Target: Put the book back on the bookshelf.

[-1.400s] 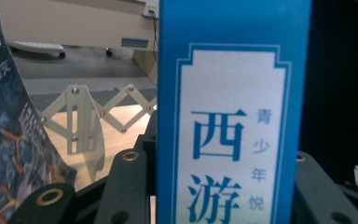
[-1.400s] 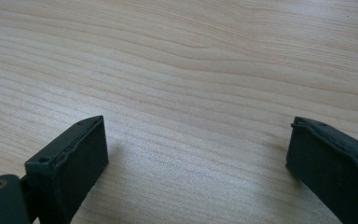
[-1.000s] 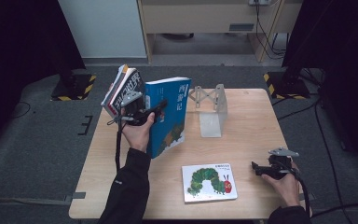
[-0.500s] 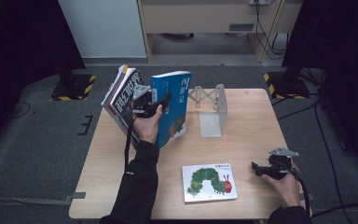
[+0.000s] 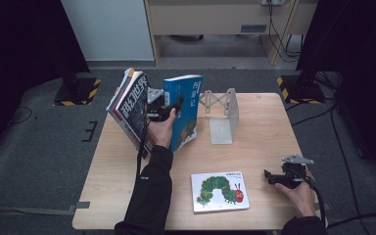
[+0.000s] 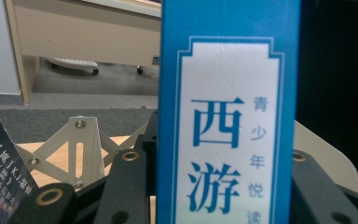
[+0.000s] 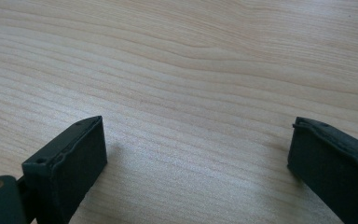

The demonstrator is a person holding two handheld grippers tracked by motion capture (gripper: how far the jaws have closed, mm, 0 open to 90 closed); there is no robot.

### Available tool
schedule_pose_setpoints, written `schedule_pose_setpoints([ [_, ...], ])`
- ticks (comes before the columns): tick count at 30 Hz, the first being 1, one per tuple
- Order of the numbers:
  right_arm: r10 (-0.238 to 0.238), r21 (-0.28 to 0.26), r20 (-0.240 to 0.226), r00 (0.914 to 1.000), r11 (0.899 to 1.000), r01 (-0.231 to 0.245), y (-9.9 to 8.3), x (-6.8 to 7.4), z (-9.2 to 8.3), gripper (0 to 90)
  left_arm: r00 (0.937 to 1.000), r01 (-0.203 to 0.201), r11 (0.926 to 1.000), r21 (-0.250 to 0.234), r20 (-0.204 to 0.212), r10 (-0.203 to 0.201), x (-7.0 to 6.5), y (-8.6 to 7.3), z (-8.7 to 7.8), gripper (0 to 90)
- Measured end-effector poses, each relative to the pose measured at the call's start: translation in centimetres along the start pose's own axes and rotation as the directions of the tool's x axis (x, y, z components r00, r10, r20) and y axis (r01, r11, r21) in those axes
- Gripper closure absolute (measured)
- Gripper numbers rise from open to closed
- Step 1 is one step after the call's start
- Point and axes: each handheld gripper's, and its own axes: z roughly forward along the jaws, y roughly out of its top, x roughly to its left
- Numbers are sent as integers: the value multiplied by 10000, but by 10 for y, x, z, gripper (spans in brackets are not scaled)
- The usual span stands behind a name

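Glossy blue book [image 6: 228, 116] between matte gripper [image 5: 169, 108] jaws

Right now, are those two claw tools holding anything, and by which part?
The left gripper clamps the blue book by its spine edge, holding it upright. The right gripper is open over bare table.

The blue book [image 6: 228, 112] is cropped top and bottom in the left gripper view, its lower characters cut off. The dark book [image 6: 2, 177] is clipped at the left edge there, small print unreadable.
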Motion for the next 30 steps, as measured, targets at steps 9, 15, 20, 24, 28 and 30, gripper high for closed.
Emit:
schedule_pose_setpoints([
  [9,-1,-1,-1,10000,10000,1,0,0,0,48,9994,-324,9994,-140,-135,322,-4,-9,10,600],
  [15,-45,17,-23,10000,10000,45,0,0,0,48,9981,-601,9980,-208,-135,598,-6,-16,1,598],
  [20,-38,17,-29,10000,10000,39,0,1,0,48,9956,-930,9957,-36,-139,929,-6,-22,-9,597],
  [24,-17,25,-28,10000,10000,17,0,1,0,47,9951,-990,9951,60,-54,990,-5,-27,-22,598],
  [28,-9,13,-33,10000,10000,9,0,1,0,47,9941,-1074,9940,215,-139,1077,-3,-30,-30,597],
  [30,-7,25,-46,10000,10000,7,0,1,0,43,9943,-1056,9941,247,-106,1059,-2,-33,-36,597],
])
